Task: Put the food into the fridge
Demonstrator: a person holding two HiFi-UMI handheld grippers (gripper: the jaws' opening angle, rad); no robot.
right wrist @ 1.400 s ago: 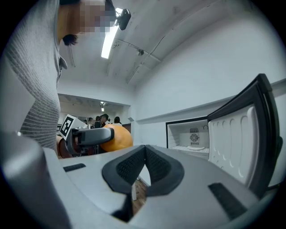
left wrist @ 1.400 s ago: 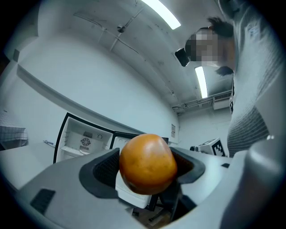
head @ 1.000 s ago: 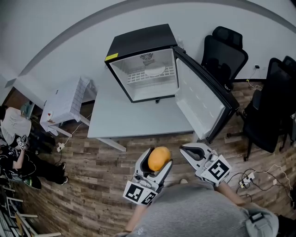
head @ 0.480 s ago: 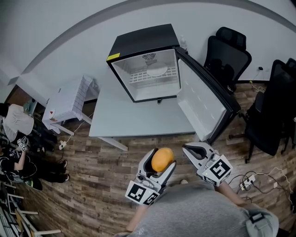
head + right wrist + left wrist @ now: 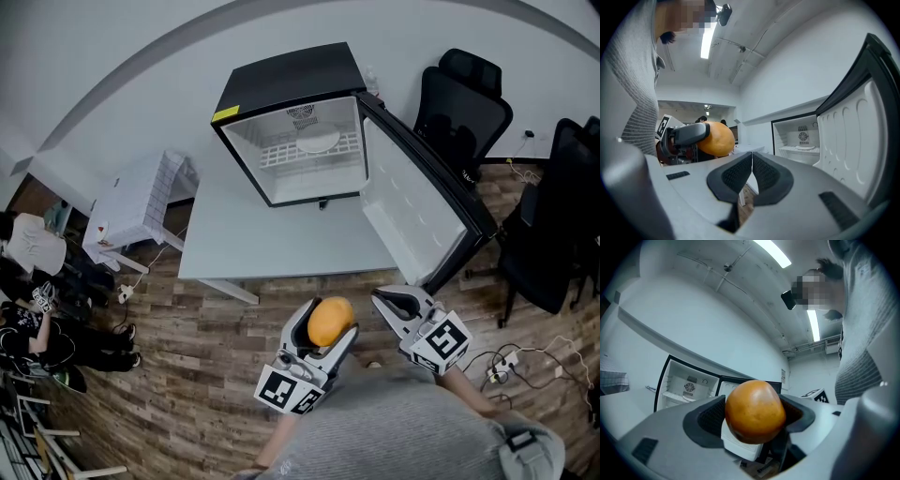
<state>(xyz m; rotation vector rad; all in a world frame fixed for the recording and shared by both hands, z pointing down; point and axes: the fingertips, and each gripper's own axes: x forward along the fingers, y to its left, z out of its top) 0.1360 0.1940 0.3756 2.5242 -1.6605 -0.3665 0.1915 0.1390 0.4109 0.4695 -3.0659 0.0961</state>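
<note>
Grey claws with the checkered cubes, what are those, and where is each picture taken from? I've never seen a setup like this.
There is no robot here. A person holds a two-jaw gripper in each hand. The wide picture comes from a camera on the person's head, looking steeply down. The other two come from cameras riding on each gripper, looking along its jaws. The left gripper is closed on a round orange fruit. The right gripper is shut and holds nothing. Ahead, a small black fridge stands on a light table, its door swung open; a white dish-like thing lies inside. The marker cubes are part of the grippers.
</note>
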